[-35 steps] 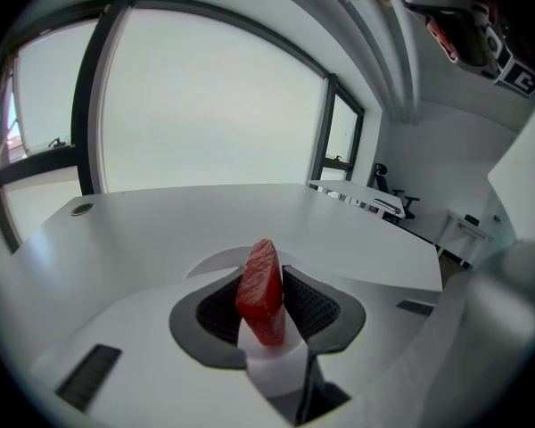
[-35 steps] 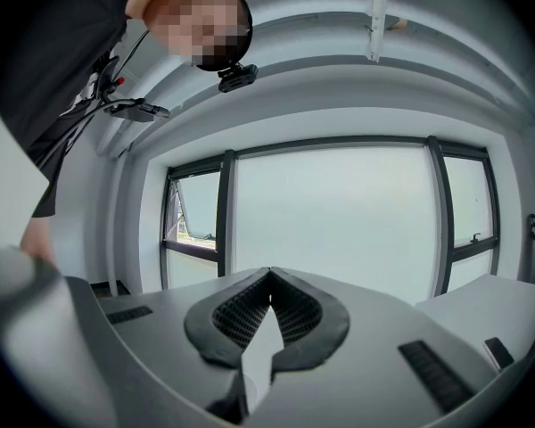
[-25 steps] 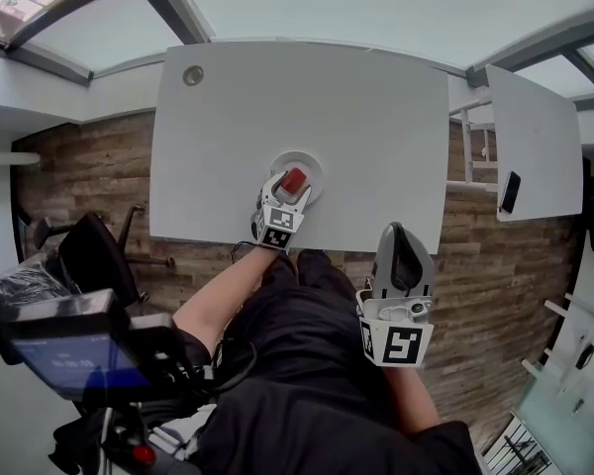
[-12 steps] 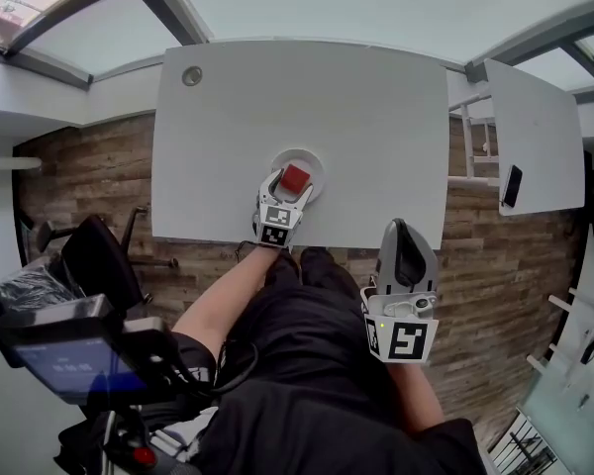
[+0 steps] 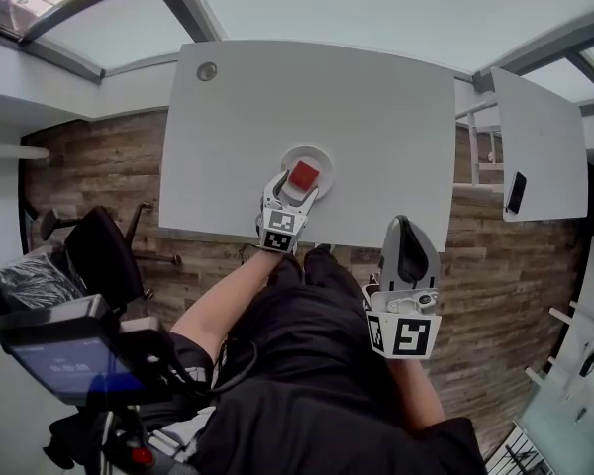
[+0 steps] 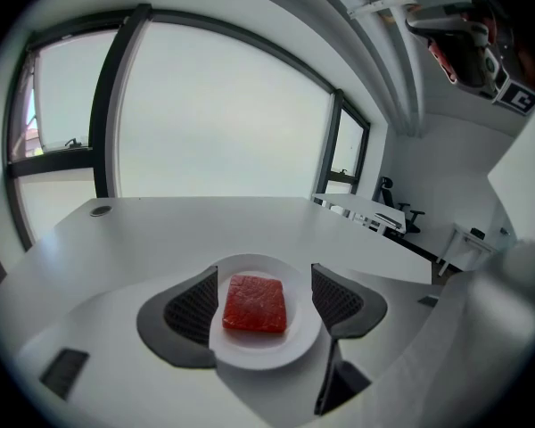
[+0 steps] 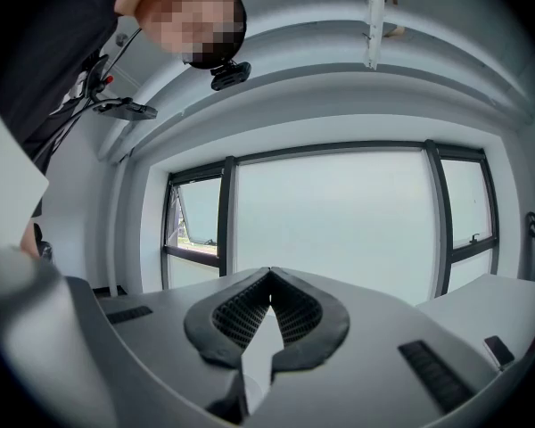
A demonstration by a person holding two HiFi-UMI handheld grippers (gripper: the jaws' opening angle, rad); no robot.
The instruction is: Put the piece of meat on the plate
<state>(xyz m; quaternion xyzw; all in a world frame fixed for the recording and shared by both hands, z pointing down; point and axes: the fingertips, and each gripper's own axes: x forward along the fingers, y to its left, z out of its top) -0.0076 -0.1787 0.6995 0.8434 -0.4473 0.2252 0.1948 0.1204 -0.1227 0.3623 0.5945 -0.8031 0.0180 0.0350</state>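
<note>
A red slab of meat (image 6: 255,303) lies flat on a small white plate (image 6: 267,350) near the front edge of the white table (image 5: 356,117). My left gripper (image 6: 266,300) hangs just above it, open wide, its dark pads standing on either side of the meat without touching it. In the head view the same meat (image 5: 304,176) shows on the plate (image 5: 320,156) beyond the left gripper (image 5: 290,194). My right gripper (image 5: 404,234) is held off the table's front edge, above the person's lap, with its jaws shut on nothing (image 7: 267,303).
A round grommet (image 5: 207,70) sits at the table's far left corner. A second white table (image 5: 540,137) with a dark phone (image 5: 517,193) stands to the right. A black office chair (image 5: 99,255) is at the left, on the wood floor.
The left gripper's jaws have spread apart and lifted slightly, leaving the meat lying on the plate. The right gripper has stayed where it was.
</note>
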